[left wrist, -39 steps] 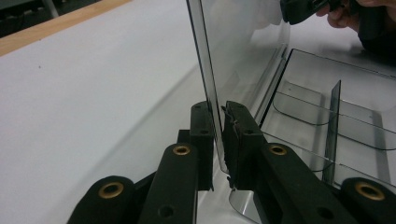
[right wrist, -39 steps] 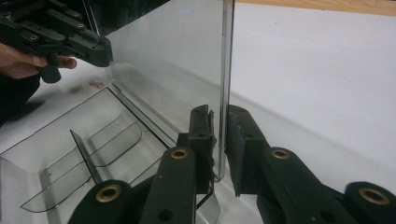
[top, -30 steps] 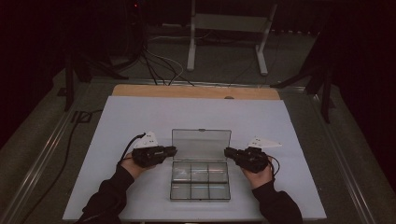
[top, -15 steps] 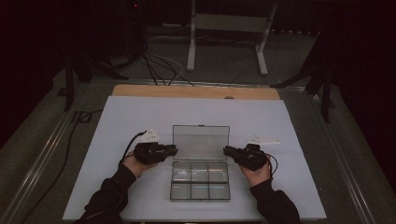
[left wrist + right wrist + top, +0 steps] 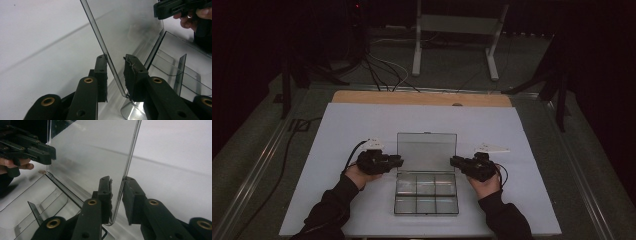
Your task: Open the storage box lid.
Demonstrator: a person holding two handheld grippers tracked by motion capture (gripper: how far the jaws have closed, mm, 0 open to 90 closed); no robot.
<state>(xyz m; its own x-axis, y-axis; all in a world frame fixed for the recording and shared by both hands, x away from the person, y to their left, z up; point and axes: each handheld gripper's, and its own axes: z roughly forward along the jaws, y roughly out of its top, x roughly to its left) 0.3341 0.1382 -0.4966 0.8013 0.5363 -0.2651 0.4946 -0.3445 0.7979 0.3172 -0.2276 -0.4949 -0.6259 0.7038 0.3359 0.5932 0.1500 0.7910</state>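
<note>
Two tongs, left tongs (image 5: 115, 75) and right tongs (image 5: 117, 196), slack astride the upright lid (image 5: 426, 152) of the box (image 5: 426, 196), compartments bare.

The box (image 5: 426, 192) is clear, colourless plastic, its raised lid (image 5: 426, 152) faintly grey and see-through. Both the left hand-held gripper (image 5: 398, 161) and the right hand-held gripper (image 5: 454, 161) are black, with brass-coloured rivets on their jaws and pale grey plates on top. The table (image 5: 337, 125) wears a plain white sheet; a tan wooden strip (image 5: 422, 98) edges its far side. The person's sleeves (image 5: 329, 215) are black.
</note>
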